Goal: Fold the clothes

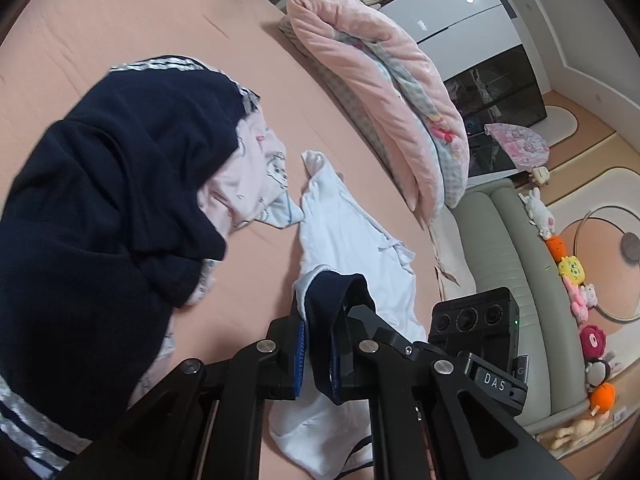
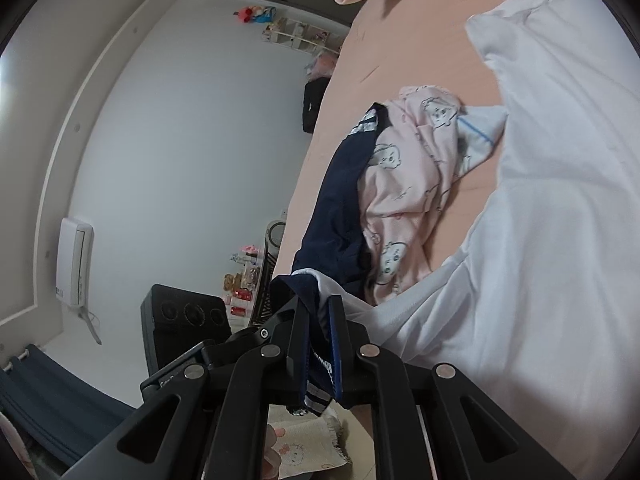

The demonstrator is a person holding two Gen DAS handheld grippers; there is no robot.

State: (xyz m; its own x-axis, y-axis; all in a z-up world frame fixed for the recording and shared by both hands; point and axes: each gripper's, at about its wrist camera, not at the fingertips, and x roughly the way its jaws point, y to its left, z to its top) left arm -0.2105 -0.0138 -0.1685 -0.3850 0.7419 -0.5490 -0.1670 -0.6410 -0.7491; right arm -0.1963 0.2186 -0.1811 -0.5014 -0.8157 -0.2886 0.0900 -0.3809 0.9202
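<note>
A white shirt (image 1: 352,236) with navy-trimmed hem lies rumpled across a pink bed sheet (image 1: 120,20), its edge pinched in both the left gripper (image 1: 320,344) and the right gripper (image 2: 320,344), beside a heap of navy striped garment (image 1: 100,200) and pink printed pajamas (image 2: 408,184).

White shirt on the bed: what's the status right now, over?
Left hand-held gripper shut on white shirt, at its navy trim. Right hand-held gripper shut on it too. Clothes pile lies close beside it on bed.
</note>
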